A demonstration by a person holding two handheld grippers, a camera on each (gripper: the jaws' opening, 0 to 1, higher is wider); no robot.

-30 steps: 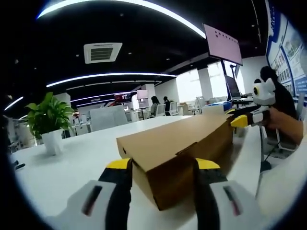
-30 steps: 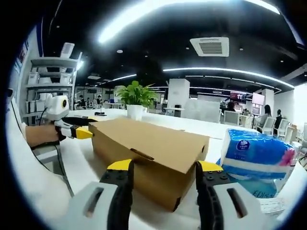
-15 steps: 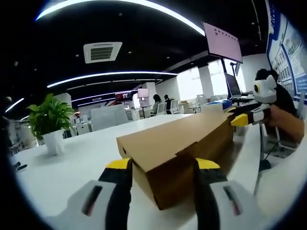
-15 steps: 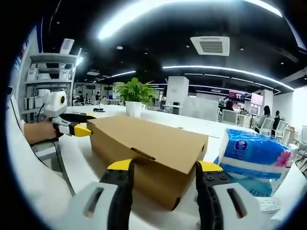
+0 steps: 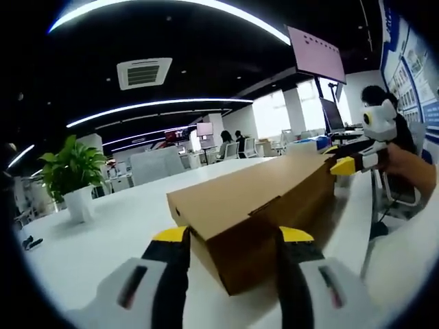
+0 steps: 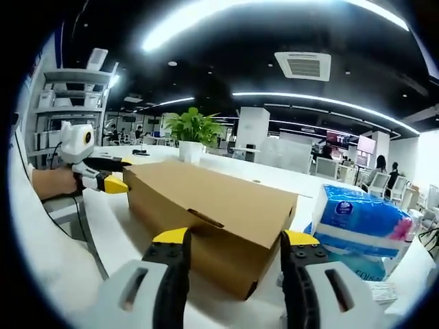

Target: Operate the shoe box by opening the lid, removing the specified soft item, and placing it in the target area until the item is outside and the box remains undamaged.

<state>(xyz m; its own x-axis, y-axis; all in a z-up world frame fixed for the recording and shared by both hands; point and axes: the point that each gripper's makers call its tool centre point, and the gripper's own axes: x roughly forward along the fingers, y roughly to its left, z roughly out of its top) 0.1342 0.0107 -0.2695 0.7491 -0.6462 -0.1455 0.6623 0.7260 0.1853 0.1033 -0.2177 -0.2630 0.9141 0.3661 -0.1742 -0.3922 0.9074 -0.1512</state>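
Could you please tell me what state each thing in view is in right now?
Cardboard shoe box: lid closed, flat on the white table.
Left gripper: open, jaws either side of a box corner.
Right gripper: open, astride the opposite corner.
Blue tissue pack: sealed, beside the box.
Potted plant: upright.

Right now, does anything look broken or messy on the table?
Nothing stands out. The shoe box sits flat on the white table with its lid shut and no dents that show. A hand-held gripper brackets each end, open. The blue tissue pack beside the box looks whole.
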